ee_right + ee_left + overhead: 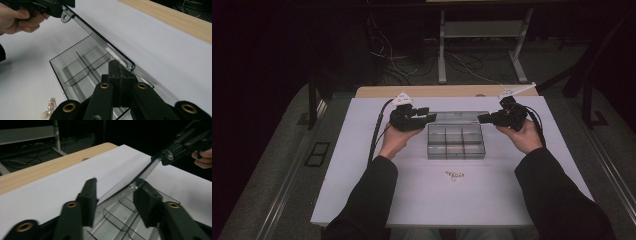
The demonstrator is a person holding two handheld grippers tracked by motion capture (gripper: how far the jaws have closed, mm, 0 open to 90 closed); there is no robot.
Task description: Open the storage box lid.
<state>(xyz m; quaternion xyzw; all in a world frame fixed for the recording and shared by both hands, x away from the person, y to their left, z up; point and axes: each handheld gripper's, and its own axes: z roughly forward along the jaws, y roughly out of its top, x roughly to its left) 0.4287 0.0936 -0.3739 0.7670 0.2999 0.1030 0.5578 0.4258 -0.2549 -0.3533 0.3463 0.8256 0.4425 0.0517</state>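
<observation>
Opening a clear compartment box [456,141] at mid-desk, a person works the hinged lid [100,41] from both ends. The right tool [121,75] is clamped tight on the lid's right corner; the left tool [115,195] straddles the left corner with jaws partly closed, one pad touching the plastic, the other apart from it. The step looks best done by seating the left pads fully on the rim before any lift, then swinging both ends together toward the far side so the thin lid does not twist. A small pearl trinket [454,175] lies on the white desk [362,200] just near of the box, well apart from both tools
</observation>
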